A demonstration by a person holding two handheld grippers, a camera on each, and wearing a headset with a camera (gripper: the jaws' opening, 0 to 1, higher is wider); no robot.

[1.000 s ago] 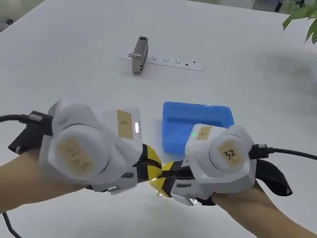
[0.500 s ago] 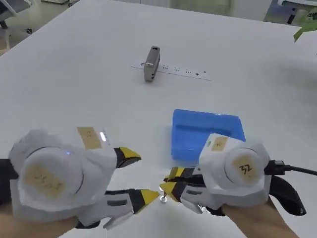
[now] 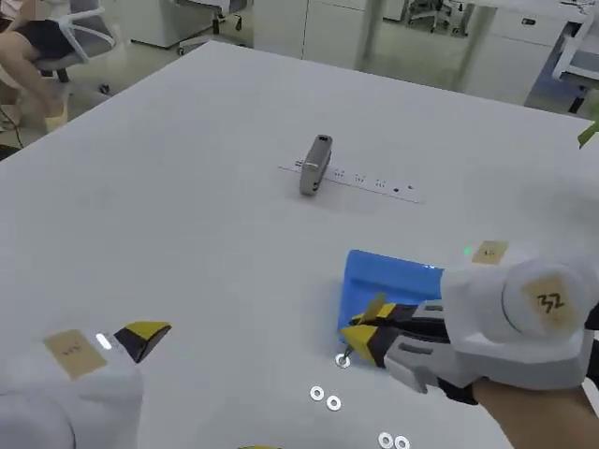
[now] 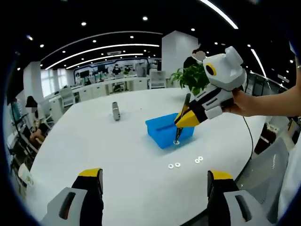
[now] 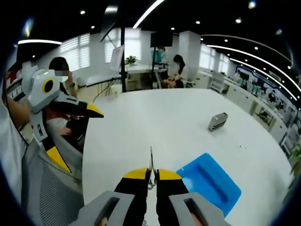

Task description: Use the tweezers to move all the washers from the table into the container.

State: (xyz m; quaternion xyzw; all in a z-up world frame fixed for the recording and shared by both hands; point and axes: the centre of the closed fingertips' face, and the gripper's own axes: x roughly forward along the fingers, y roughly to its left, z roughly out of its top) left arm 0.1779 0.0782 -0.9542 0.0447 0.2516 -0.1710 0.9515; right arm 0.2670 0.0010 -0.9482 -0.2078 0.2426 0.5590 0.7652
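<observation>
Open-plan office; white table (image 3: 187,187). Blue container (image 3: 388,281) at 4 o'clock in head view. Right gripper (image 3: 367,327) at container's 6 o'clock side, jaws clamped on tweezers (image 4: 178,134), tips down at one washer (image 3: 343,360) just beside container wall. Four loose washers (image 3: 317,394) on table toward 6 o'clock. Left gripper (image 4: 155,175) at 7 o'clock, jaws wide apart, empty. Small grey device (image 3: 315,166) at 12 o'clock.
</observation>
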